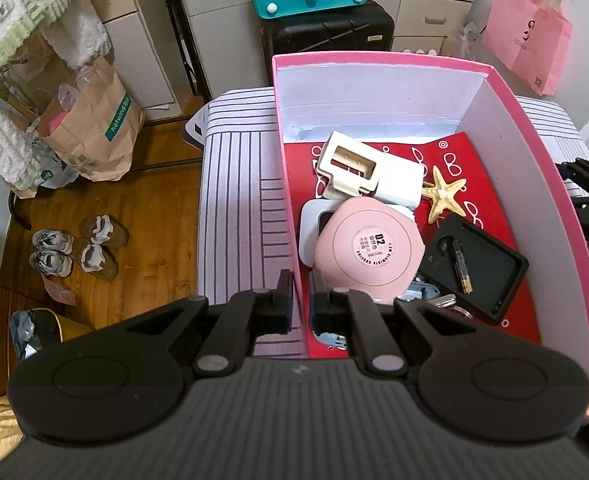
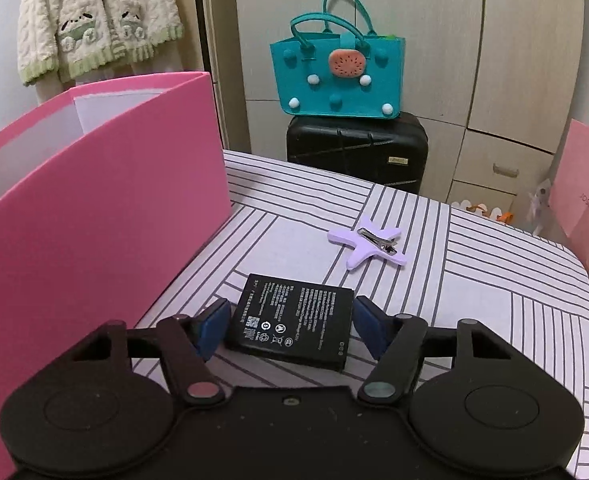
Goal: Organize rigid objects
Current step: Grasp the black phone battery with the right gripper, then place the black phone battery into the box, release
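Observation:
A pink box (image 1: pixel 542 168) with white inner walls stands on a striped table. My left gripper (image 1: pixel 300 280) is shut on the box's left wall, one finger on each side. Inside lie a pink round case (image 1: pixel 368 242), a cream clip (image 1: pixel 348 166), a starfish (image 1: pixel 444 194) and a black tray (image 1: pixel 480 266) with a battery. In the right wrist view my right gripper (image 2: pixel 290 322) is open, its blue pads on either side of a flat black phone battery (image 2: pixel 294 322) on the table. A lilac star-shaped hair clip (image 2: pixel 368 248) lies beyond it. The pink box (image 2: pixel 94 220) stands to the left.
A black suitcase (image 2: pixel 356 152) with a teal bag (image 2: pixel 336 76) on it stands behind the table (image 2: pixel 494 280). A pink paper bag (image 2: pixel 586 204) hangs at the right. Shoes (image 1: pixel 74 246) and a brown paper bag (image 1: pixel 90 132) sit on the wooden floor to the left.

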The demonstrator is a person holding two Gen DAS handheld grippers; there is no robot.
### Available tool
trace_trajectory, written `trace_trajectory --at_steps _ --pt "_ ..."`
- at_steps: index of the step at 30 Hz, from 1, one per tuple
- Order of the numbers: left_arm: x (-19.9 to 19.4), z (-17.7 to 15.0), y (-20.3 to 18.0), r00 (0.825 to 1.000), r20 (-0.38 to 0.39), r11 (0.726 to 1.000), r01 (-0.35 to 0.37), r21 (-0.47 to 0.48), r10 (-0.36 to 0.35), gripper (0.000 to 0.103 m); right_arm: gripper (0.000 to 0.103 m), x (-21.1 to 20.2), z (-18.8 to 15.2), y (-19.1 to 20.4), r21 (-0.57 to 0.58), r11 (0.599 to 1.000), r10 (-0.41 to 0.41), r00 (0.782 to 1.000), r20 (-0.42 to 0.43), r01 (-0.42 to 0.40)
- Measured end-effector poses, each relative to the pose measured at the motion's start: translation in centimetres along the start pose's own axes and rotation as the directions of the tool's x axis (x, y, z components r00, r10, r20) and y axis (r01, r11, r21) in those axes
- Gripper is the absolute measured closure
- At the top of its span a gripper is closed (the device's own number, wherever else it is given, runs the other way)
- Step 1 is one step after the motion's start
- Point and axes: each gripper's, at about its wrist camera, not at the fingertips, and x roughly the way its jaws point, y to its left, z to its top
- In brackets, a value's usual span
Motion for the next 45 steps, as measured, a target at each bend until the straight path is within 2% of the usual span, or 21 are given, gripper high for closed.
trace_trajectory --at_steps 7,9,22,29,38,45 --pt "-0.1 -0.1 -0.2 1.000 0.006 1.000 -0.011 0.006 0.011 0.096 0.029 0.1 0.0 0.1 -0.005 1.000 -0.003 1.000 -0.009 0.003" --pt "-0.1 -0.2 -0.2 1.000 0.008 1.000 -0.012 0.007 0.012 0.096 0.032 0.0 -0.1 0.1 0.002 1.000 -0.011 1.000 -0.009 0.011" --pt "0.1 0.0 0.0 1.000 0.022 1.000 -0.018 0.003 0.018 0.096 0.034 -1.8 -0.4 -0.5 0.046 0.999 0.025 0.999 -0.029 -0.023" --pt "0.3 0.0 -0.1 0.999 0.028 1.000 -0.018 0.002 0.018 0.096 0.034 -2.0 -0.8 -0.1 0.012 0.999 0.046 0.996 -0.076 -0.045" --pt "0.0 -0.3 -0.1 0.999 0.033 1.000 -0.022 -0.008 0.022 0.098 0.034 -1.8 -1.0 0.6 -0.032 0.999 0.016 0.996 -0.084 -0.019" --pt "-1.0 -1.0 -0.1 0.998 0.054 1.000 -0.016 -0.009 0.016 0.099 0.034 -3.0 -0.5 0.1 0.016 0.998 0.054 0.995 -0.088 -0.053"
